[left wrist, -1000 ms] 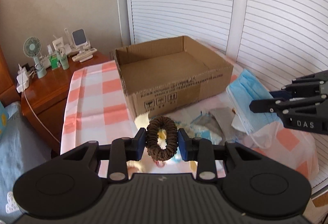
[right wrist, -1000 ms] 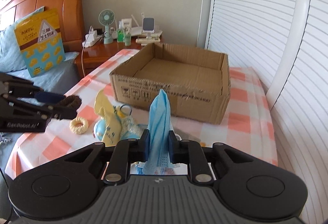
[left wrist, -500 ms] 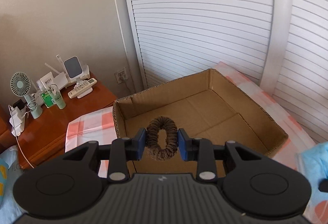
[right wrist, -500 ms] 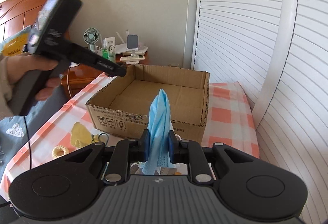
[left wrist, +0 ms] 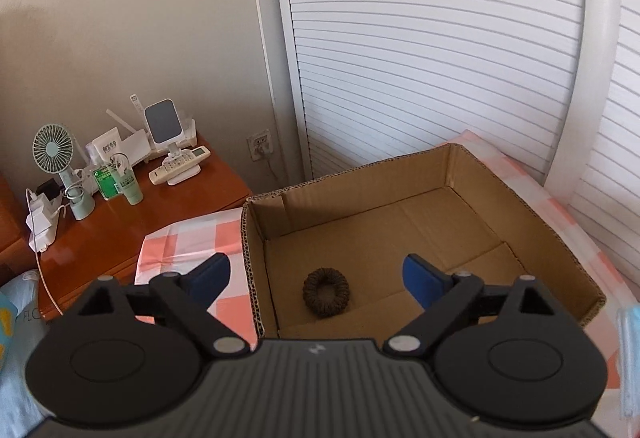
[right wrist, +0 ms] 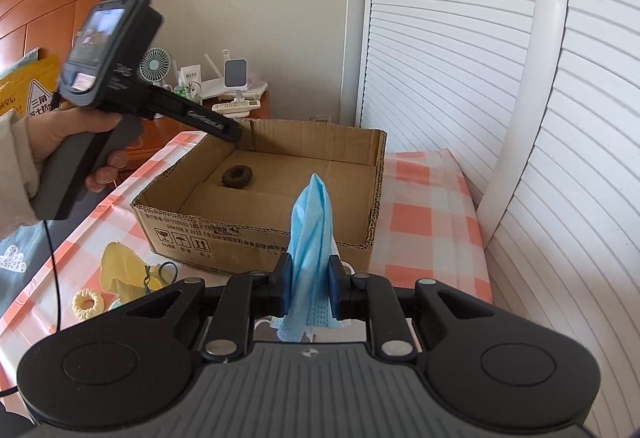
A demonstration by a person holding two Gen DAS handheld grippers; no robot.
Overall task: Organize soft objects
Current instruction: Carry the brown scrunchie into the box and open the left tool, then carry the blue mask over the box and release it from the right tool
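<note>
A brown scrunchie [left wrist: 326, 292] lies on the floor of the open cardboard box [left wrist: 472, 173], near its left wall; it also shows in the right wrist view [right wrist: 237, 176]. My left gripper [left wrist: 316, 280] is open and empty, held above the box's near left corner. In the right wrist view the left gripper [right wrist: 234, 133] hangs over the box's [right wrist: 256, 234] far left rim. My right gripper [right wrist: 307, 284] is shut on a blue face mask [right wrist: 310, 238], held upright in front of the box.
A yellow cloth [right wrist: 120, 266] and a cream scrunchie [right wrist: 88, 304] lie on the checked cover [right wrist: 424, 230] left of the box. A nightstand [left wrist: 168, 205] with a fan, bottles and remote stands behind. White slatted doors [left wrist: 440, 57] close the right side.
My left gripper opened and the brown scrunchie dropped onto the box floor. The right gripper still holds the mask and has edged closer to the box.
</note>
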